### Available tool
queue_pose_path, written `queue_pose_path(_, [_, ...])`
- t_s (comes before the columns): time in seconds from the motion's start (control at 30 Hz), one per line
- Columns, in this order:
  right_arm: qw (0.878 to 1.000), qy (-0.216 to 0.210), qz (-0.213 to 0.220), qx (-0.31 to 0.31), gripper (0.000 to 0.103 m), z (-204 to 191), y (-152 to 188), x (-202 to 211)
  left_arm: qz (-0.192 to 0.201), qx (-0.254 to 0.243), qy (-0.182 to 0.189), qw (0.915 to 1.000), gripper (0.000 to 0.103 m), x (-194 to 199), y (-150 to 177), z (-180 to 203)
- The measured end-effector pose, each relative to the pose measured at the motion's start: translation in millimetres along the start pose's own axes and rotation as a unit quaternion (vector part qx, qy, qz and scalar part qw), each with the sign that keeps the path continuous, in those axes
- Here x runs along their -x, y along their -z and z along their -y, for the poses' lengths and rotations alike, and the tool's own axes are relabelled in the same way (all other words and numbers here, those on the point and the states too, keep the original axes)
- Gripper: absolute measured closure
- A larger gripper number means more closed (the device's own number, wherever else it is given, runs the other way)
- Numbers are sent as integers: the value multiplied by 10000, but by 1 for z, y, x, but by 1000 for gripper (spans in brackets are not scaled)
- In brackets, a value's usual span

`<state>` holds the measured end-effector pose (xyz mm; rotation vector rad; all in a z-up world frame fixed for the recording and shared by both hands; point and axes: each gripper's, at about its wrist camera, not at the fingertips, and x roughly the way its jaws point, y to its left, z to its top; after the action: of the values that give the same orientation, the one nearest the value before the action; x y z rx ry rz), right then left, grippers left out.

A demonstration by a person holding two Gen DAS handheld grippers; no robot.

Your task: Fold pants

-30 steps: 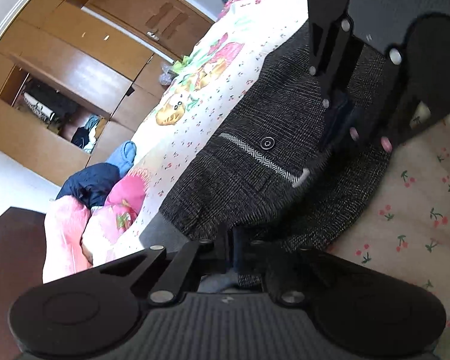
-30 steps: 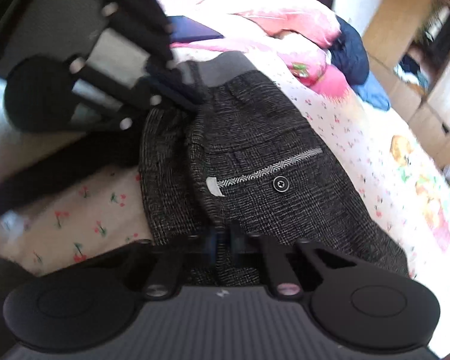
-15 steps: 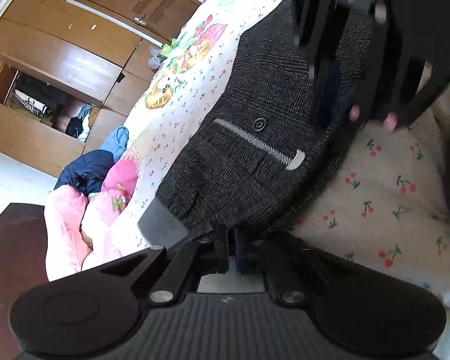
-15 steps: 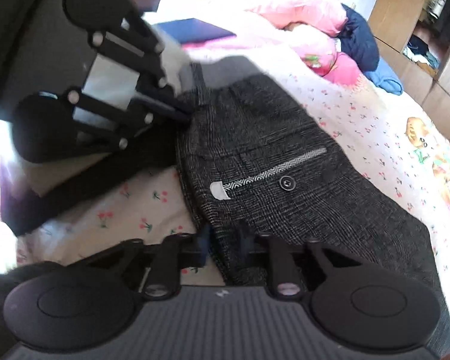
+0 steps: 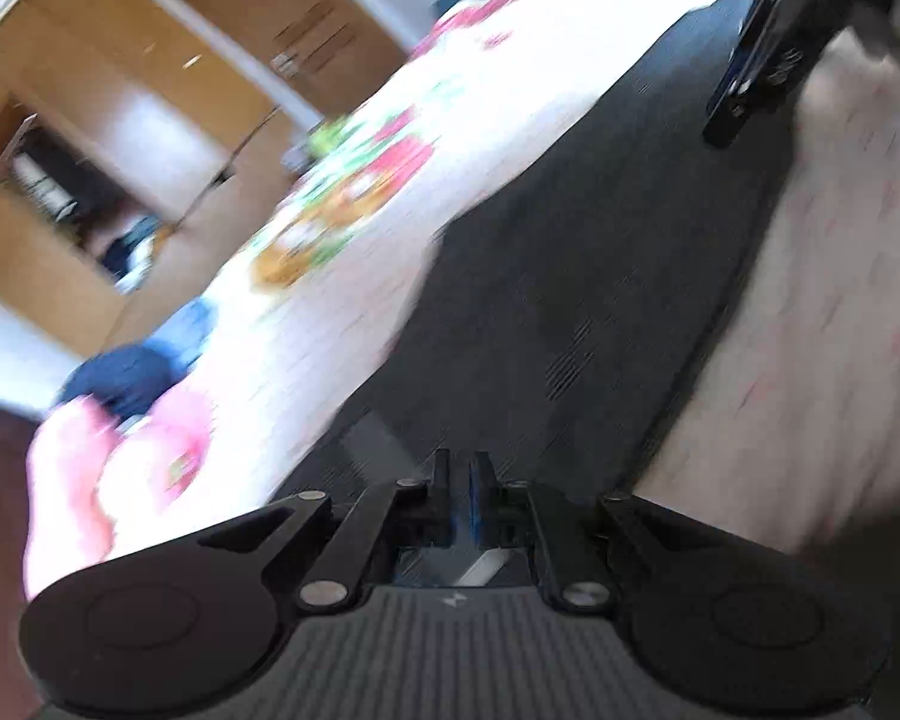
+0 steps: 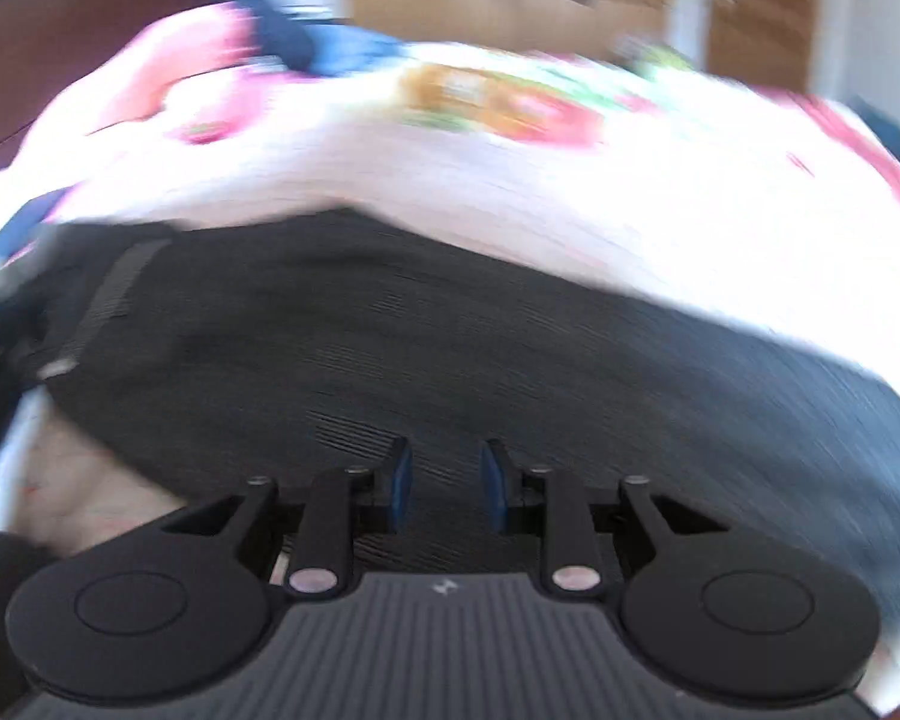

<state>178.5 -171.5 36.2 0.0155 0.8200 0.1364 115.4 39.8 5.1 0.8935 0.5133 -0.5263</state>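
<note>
Both views have gone streaky w/ motion blur since a second ago; the right gripper, then nearly closed at the pants' edge, now has its blue pads clearly apart, nothing between them. Pocket button and zigzag trim, sharp before, are now smeared out.

Left wrist view, L to R: wooden wardrobe, pink bedding w/ a dark blue garment beside it, floral bedsheet, then the pants lying long and flat on the bed, running from bottom centre up to top right. Left gripper has its fingers close together, only a thin slit left, at the pants' near end; can't tell if cloth is pinched in it. Top right, the other gripper's dark frame sits over the pants' far end.

Right wrist view, L to R: dark headboard, pink bedding, then the sheet's cartoon print; pants spread as a wide dark band across the middle. Right gripper hangs over the fabric w/ pads not pressing on it.

Only the left view shows the other tool; only the right view shows the headboard.
</note>
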Motion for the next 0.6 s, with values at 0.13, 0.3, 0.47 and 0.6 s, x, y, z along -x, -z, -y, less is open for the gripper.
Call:
queue_pose_path(0.13, [9861, 626, 177, -1531, 76, 95, 25, 34, 549, -205, 597, 9965, 79, -22, -60, 51])
queue_pose_path(0.3, [9518, 937, 415, -2890, 74, 182, 61, 70, 1049, -465, 1068, 9876, 78, -40, -122, 95])
queue_pose_path(0.47, [9287, 365, 699, -3624, 76, 212, 80, 69, 1191, -415, 1530, 9801, 78, -51, -166, 126])
queue_pose_path(0.6, [9060, 114, 758, -4163, 78, 246, 92, 68, 1248, -756, 1790, 9730, 78, -50, -181, 156])
